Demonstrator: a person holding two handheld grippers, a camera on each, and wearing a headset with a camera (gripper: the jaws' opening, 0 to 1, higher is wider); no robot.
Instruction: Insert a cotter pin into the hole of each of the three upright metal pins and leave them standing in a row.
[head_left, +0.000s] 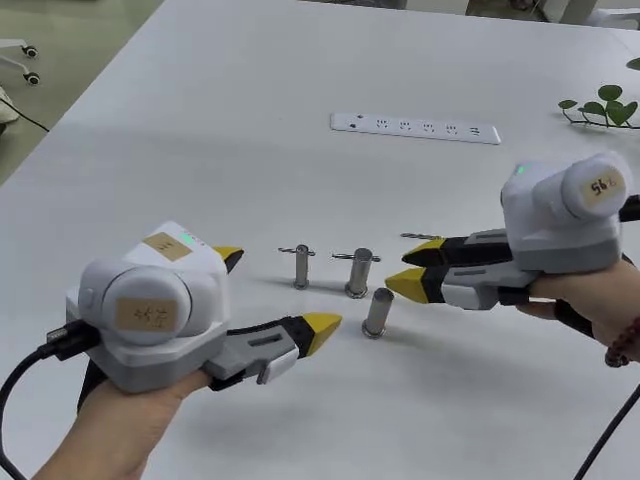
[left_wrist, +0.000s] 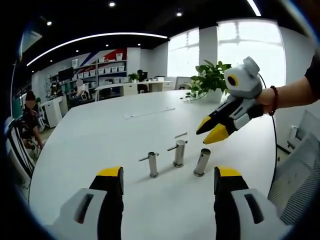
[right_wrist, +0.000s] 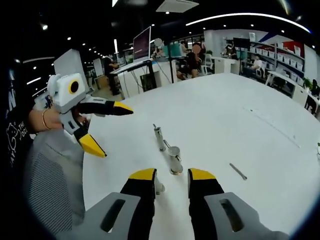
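Three upright metal pins stand mid-table. The far-left pin and the middle pin each carry a cotter pin through the top. The nearer bare pin has none. A loose cotter pin lies on the table behind them. My left gripper is open wide, left of the pins. My right gripper hovers just right of the bare pin, jaws slightly apart and holding nothing.
A white power strip lies at the back of the white table. A potted plant stands at the far right edge. People sit at desks in the background of the gripper views.
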